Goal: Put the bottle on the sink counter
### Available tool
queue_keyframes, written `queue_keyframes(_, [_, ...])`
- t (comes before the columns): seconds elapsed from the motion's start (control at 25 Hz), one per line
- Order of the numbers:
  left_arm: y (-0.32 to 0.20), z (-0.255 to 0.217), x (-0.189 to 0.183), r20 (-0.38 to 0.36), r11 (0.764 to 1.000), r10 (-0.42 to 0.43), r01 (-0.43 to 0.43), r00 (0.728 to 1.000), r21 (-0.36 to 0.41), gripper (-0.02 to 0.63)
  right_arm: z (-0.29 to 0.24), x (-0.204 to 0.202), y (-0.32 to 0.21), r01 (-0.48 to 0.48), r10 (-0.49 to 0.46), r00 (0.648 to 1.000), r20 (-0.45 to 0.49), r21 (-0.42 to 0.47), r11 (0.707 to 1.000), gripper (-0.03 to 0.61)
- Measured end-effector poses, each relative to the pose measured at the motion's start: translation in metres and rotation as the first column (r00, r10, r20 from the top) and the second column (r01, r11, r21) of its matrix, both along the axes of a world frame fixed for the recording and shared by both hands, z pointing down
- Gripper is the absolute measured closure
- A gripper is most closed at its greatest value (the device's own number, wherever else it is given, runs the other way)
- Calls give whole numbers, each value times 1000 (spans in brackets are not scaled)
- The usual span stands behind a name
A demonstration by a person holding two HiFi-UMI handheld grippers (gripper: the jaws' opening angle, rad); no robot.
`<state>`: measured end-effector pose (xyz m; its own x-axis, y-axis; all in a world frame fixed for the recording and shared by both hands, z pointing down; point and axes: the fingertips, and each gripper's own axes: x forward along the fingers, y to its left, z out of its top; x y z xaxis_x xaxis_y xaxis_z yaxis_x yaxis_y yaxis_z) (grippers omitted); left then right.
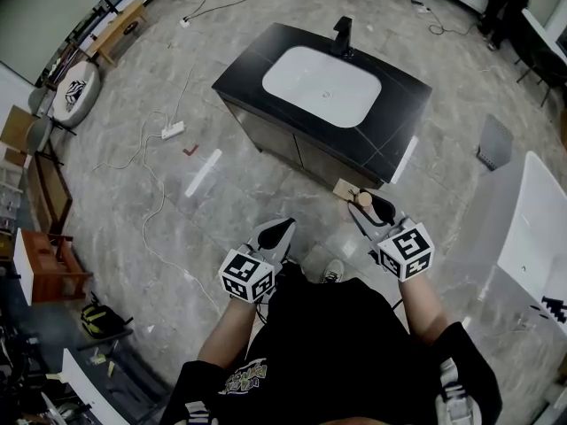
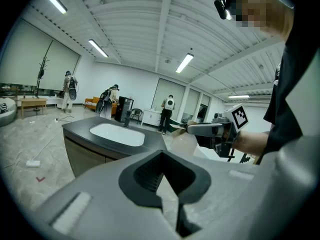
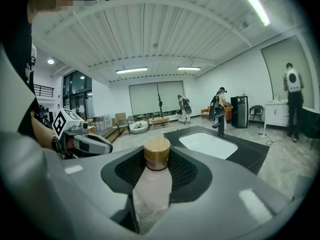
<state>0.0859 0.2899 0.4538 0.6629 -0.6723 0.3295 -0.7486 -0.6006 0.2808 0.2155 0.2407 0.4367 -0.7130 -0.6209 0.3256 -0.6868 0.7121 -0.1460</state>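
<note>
Head view: the person stands on the open floor, both grippers held out in front.

- Right gripper (image 1: pixel 368 205), at 1 o'clock from the body: jaws clamped on the neck of the bottle (image 3: pixel 152 186), just under its wooden cap (image 3: pixel 157 153). The pale body hangs below the jaws, clear of any surface. The grip looks square and the bottle upright in the right gripper view.
- Left gripper (image 1: pixel 282 228), at 11 o'clock: jaws closed together with nothing between them. It appears idle.
- Sink counter (image 1: pixel 403 118), at 12 o'clock, ahead of both grippers: black top, white basin (image 1: pixel 322 85) sunk in the middle, dark faucet (image 1: pixel 343 35) on the basin's far rim at about 1 o'clock. Bare floor shows between the bottle and the counter's near edge.

Progress, as we judge it: the pick-up is done, since the bottle is held off the ground. The placing is not yet done, as the bottle is near the counter but not over it. Left to do:

- carry it forward toward 12 o'clock
- set its base on a bare strip of black top, where the 3 o'clock end looks widest
- let the jaws part
</note>
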Motion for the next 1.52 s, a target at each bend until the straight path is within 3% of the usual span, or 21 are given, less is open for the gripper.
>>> queue_keyframes(0.76, [-39,0,-66,-25,1000,-29,28,999,-13,614,1,-65,-44,9,-9,1000,0,-33,999,411])
queue_keyframes(1.52, [-116,3,-164,-54,1000,-1,0,999,-20,614,1,-155,-119,-52,52,999,-7,-44,998,411])
